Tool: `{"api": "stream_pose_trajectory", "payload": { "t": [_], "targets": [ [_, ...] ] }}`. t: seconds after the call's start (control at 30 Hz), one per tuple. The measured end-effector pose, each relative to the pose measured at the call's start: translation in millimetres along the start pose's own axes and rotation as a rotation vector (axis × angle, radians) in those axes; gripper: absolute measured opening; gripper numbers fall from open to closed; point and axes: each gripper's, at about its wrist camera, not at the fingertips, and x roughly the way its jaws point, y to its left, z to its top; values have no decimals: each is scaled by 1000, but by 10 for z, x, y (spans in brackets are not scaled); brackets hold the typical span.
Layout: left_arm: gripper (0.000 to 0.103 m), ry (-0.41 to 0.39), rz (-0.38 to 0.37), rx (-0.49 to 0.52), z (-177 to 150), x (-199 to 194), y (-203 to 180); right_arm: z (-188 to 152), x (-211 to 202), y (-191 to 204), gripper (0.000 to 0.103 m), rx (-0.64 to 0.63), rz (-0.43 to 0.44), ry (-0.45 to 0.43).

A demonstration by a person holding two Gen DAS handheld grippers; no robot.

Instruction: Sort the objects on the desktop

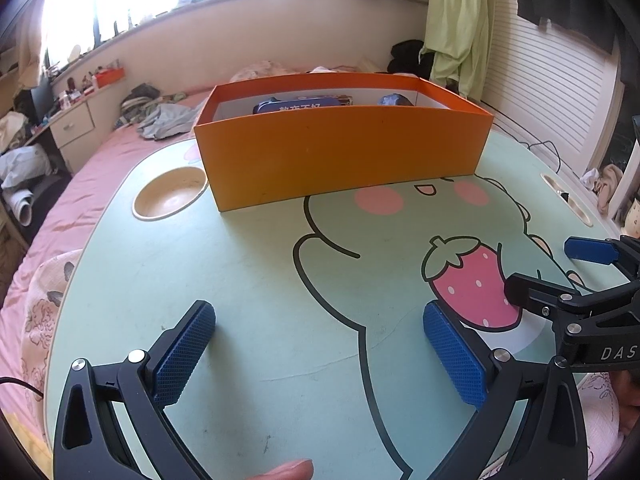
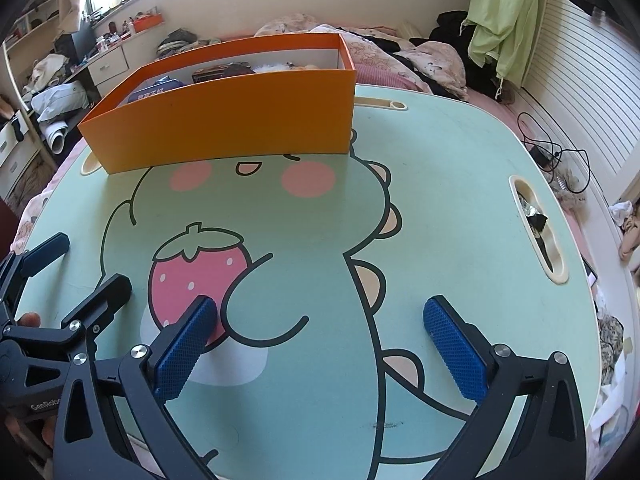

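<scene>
Both grippers spread wide and empty over the green cartoon-printed lap table [image 1: 248,264].
Left wrist: left gripper [image 1: 320,354] apart; far orange cardboard box [image 1: 344,156] holds a blue packet [image 1: 298,105] (round cup recess [image 1: 170,194] left). Right wrist: right gripper [image 2: 320,350] apart; only here, a slotted handle [image 2: 538,228] right.

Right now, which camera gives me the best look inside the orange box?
The left wrist view: the orange box faces it squarely, showing blue items against the white lining. The right wrist view sees the box at an angle; its front wall hides more, though dark and pale items show.
</scene>
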Motion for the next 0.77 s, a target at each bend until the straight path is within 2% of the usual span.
{"api": "stream_pose_trajectory", "payload": {
  "t": [0.77],
  "targets": [
    [103, 5, -5, 3, 34, 34, -40, -2, -2, 6, 103, 0, 0, 0]
  ]
}}
